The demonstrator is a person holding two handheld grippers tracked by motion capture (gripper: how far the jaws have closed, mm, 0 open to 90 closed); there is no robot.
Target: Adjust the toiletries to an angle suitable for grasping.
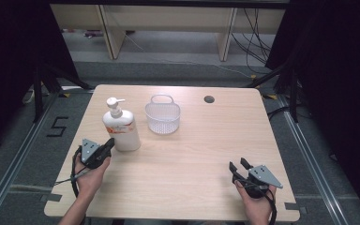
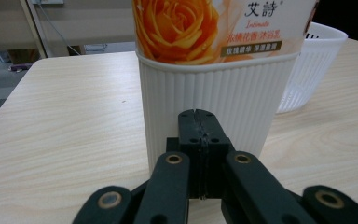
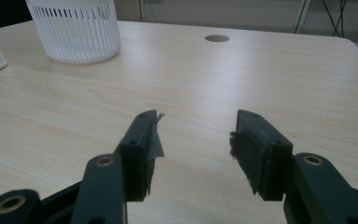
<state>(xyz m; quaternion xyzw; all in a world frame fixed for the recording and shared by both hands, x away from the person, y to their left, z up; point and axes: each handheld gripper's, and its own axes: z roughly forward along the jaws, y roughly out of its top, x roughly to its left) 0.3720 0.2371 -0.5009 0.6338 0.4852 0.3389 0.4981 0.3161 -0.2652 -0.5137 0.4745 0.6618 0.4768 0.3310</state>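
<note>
While the left gripper (image 1: pixel 108 144) sits at the near-left part of the table (image 1: pixel 192 154), its jaws are pressed together with nothing between them, the tips just short of the ribbed white base of the pump bottle (image 1: pixel 120 125). That bottle stands upright on the left half of the table, with a white slotted basket (image 1: pixel 162 115) near it on its right, apart from it. At the near-right edge, the right gripper (image 1: pixel 239 166) is held with jaws parted over bare wood, gripping nothing.
</note>
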